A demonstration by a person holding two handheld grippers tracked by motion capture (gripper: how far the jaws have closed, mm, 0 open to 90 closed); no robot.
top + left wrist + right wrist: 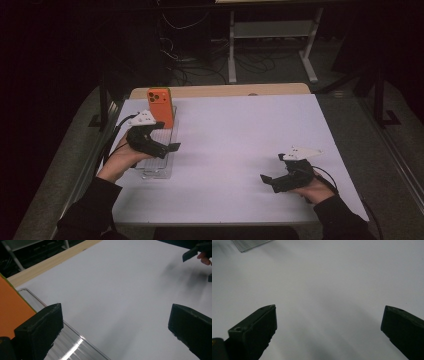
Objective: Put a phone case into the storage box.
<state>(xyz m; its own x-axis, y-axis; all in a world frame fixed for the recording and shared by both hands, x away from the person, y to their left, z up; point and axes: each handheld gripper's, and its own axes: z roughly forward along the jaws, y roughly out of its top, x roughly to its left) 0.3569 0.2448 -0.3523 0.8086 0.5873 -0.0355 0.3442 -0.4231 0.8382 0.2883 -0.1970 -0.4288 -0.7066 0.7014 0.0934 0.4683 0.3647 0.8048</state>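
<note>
Seen from above: a white table (235, 150), lit against a dark room, with a wooden strip (220, 91) along its far edge; a clear ribbed tray (162, 167) lies near the table's left side, its long axis running away from the person; an orange phone (160, 107) stands upright at the tray's far end, camera lenses facing the person. The left gripper (167, 148) is held over the tray just in front of the phone, jaws pointing right; in the left gripper view its jaws stand wide apart with nothing between them, the tray's rim (75, 340) beneath the left jaw and the phone's orange face (11, 312) at the left edge. The right gripper (266, 179) rests low near the table's right front, well apart from the tray, jaws pointing left; in the right gripper view its jaws are likewise spread and empty over bare table (324, 290), a corner of the tray (249, 245) at top left.
</note>
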